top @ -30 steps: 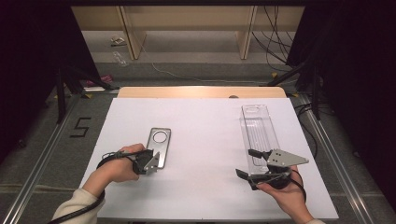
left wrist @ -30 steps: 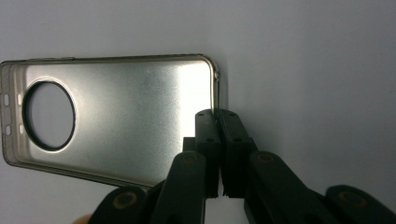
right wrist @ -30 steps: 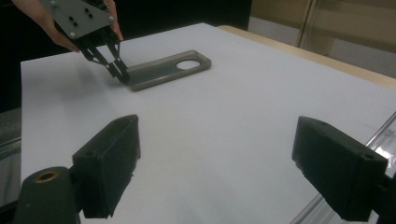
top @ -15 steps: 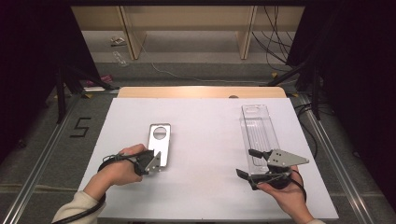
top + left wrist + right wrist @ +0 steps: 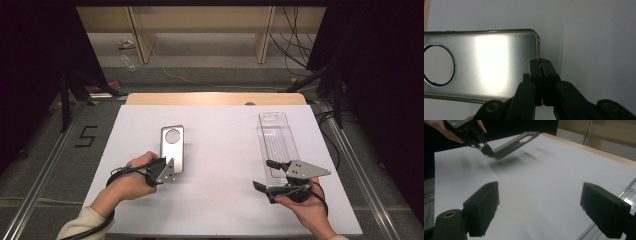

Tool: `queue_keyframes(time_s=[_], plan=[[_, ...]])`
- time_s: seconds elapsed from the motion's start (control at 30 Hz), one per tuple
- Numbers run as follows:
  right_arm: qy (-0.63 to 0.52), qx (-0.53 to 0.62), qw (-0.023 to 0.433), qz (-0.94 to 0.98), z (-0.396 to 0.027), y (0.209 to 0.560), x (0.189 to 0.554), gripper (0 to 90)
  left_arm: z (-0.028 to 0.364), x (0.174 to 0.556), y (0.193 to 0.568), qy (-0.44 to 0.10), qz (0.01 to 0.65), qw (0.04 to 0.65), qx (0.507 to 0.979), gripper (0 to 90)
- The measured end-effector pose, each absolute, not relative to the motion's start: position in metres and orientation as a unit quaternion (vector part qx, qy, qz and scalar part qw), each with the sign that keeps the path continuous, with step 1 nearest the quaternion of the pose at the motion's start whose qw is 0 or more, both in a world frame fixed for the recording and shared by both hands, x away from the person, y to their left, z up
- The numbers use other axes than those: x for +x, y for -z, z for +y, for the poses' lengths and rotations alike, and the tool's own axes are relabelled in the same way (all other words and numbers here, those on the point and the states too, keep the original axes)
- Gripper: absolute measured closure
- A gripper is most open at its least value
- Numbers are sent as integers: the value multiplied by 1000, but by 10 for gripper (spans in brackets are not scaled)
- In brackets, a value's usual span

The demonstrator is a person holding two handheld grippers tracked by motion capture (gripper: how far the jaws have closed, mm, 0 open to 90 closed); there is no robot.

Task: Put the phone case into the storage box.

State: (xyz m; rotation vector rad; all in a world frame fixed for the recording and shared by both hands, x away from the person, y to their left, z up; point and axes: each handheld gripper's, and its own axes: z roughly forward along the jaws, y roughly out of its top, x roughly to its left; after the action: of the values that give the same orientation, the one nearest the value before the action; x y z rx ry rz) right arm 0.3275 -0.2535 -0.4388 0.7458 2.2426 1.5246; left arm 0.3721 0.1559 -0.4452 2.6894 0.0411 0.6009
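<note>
Left gripper: jaws closed on the near edge of the silver phone case, the thin rim pinched between the pads, as the left gripper view shows it. From the right gripper view the case hangs clear of the white table cover, its shadow beneath it, near end low in the jaws and far end tilted up. So the pick-up looks done and the case is in carriage. Right gripper: jaws wide apart, nothing between them, low over the white cover with the clear plastic tray just beside and beyond its outer jaw. Judging by the layout, what is left is to carry the case across and seat it in the tray, perhaps with the right gripper steadying it; none of that is begun.
</note>
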Motion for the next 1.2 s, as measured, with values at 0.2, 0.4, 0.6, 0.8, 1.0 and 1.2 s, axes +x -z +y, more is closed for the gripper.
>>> queue_keyframes(time_s=[0.2,0.4,0.6,0.8,1.0,1.2], plan=[[-534,263,162,787,-253,439,328,167,152,369,443,-217,12,203,955,884],[-534,263,163,787,-253,439,328,166,147,366,440,-220,-3,202,954,884],[-535,265,162,785,-253,439,328,167,145,364,438,-223,-8,205,953,885],[-535,265,162,786,-252,439,328,167,142,362,435,-228,-14,211,951,884],[-537,266,164,784,-252,439,328,168,138,358,432,-228,-21,214,950,885],[-537,267,165,783,-252,439,328,168,135,357,432,-225,-24,211,951,884]])
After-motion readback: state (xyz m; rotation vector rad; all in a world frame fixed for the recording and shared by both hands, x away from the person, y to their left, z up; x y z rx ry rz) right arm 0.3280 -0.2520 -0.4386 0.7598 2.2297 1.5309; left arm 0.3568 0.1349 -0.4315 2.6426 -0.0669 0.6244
